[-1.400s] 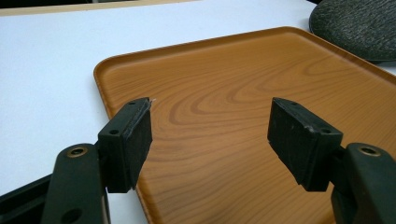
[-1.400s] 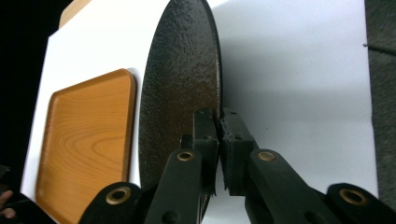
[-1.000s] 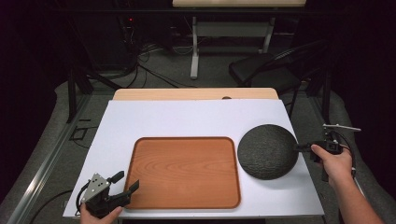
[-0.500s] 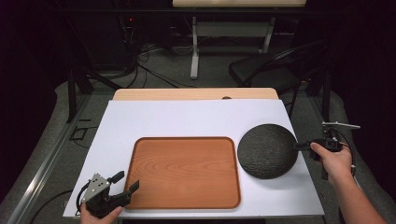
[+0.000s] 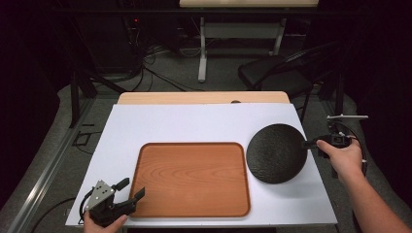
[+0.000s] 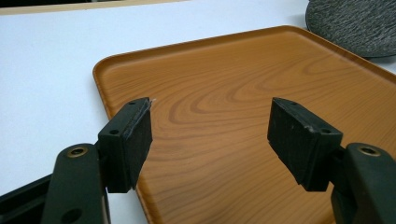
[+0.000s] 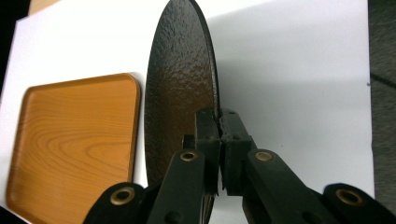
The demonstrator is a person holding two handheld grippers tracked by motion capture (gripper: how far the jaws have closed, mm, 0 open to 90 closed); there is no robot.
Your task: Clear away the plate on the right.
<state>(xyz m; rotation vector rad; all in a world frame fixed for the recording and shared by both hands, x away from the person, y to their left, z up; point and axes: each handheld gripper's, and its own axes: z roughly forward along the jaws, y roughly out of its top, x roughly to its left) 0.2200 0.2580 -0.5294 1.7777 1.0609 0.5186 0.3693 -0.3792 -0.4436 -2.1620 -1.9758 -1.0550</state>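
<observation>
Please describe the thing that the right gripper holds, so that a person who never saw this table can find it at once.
Find the white table, then the wooden tray on its near half. Just right of the tray is a plate, its right rim pinched by the right gripper. It is the one round, black, rough-textured thing there.

The black plate (image 5: 276,153), pinched at its right rim by the right gripper (image 5: 311,143), has shifted a little toward the far side of the desk (image 5: 204,121) and sits slightly higher over it. The right hand (image 5: 346,156) has moved with it.
</observation>
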